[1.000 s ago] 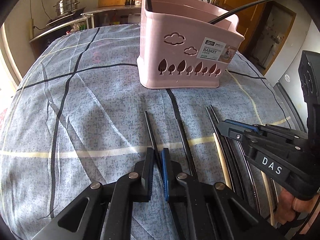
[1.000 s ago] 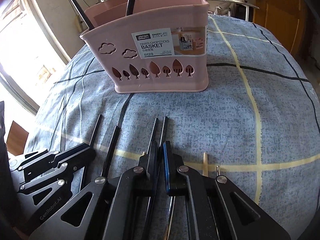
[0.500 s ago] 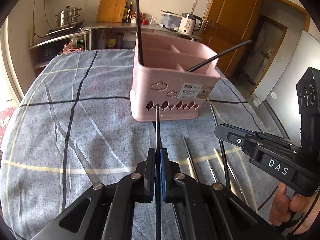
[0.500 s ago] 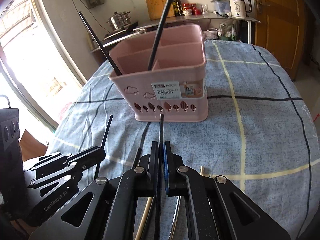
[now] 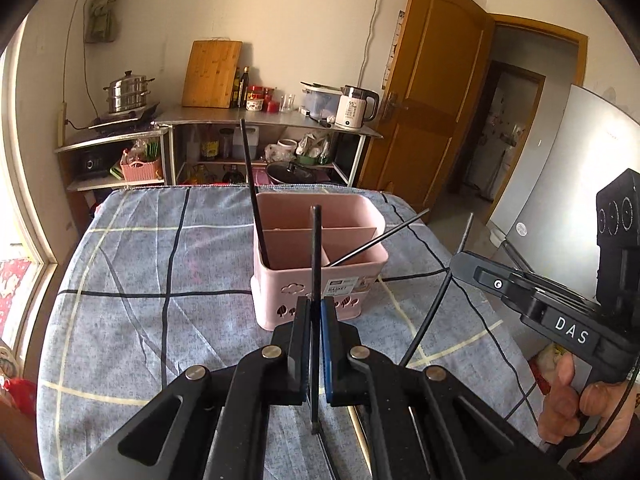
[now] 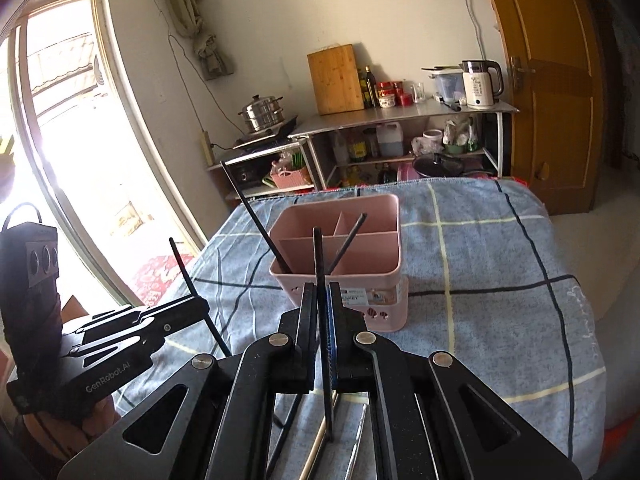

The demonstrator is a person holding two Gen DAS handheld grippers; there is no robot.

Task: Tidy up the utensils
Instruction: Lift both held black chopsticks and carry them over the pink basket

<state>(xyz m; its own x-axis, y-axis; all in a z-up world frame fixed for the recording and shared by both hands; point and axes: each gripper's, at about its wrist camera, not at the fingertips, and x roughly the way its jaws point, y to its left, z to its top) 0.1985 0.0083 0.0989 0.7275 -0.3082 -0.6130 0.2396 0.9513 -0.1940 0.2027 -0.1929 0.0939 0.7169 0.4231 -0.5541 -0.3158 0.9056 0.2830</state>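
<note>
A pink divided basket (image 5: 280, 292) (image 6: 384, 314) stands on the blue checked cloth, with two black chopsticks leaning in it (image 5: 253, 200) (image 6: 256, 220). My left gripper (image 5: 315, 305) is shut on a black chopstick (image 5: 316, 248) held up in the air, pointing toward the basket from the near side. My right gripper (image 6: 321, 291) is shut on another black chopstick (image 6: 319, 256), also raised in front of the basket. Each gripper shows in the other's view: the right gripper (image 5: 460, 263) at the right, the left gripper (image 6: 200, 305) at the left, both gripping their sticks.
Several loose utensils lie on the cloth (image 6: 480, 260) beneath the right gripper: a pale chopstick (image 6: 316, 454), a metal one (image 6: 359, 436) and a black one (image 6: 289, 420). Beyond the table's far edge stands a metal shelf rack (image 5: 260, 120) with a kettle and pot. A fridge (image 5: 560, 184) stands right.
Both grippers have risen from the cloth, each lifting a black chopstick, and tilted up so the basket's open top and the room behind have come into view.
</note>
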